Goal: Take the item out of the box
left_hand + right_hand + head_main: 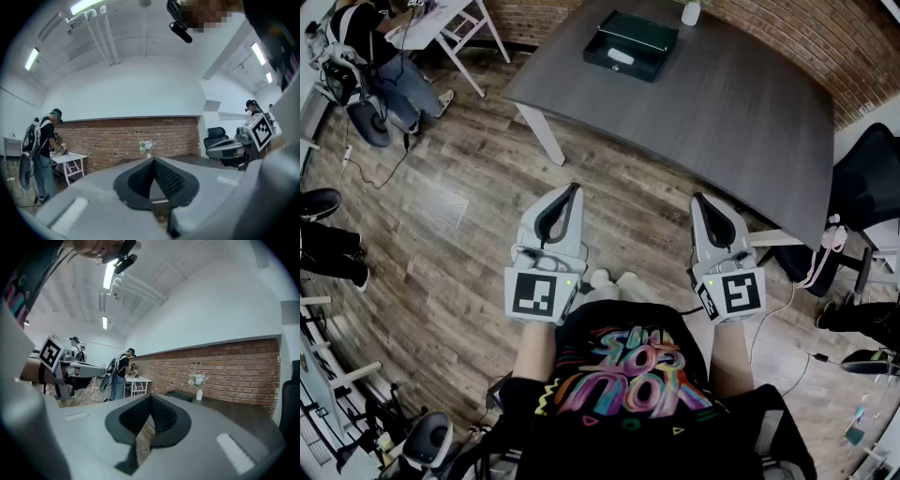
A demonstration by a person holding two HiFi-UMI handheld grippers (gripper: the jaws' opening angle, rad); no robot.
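A dark green box (630, 45) lies open on the far part of the grey table (712, 112), with a pale item (620, 56) inside it. From the right gripper view the box (179, 394) shows as a low dark shape on the tabletop. My left gripper (575, 188) and right gripper (700, 198) are held side by side over the wooden floor, well short of the box and near the table's front edge. Both point toward the table. The left gripper (153, 160) and the right gripper (150, 397) are each shut with nothing between the jaws.
A white vase of flowers (198, 390) stands at the table's far end by the brick wall. A black office chair (872, 187) is at the right. A person (380, 66) works at a white table (441, 23) at the far left. Cables lie on the floor.
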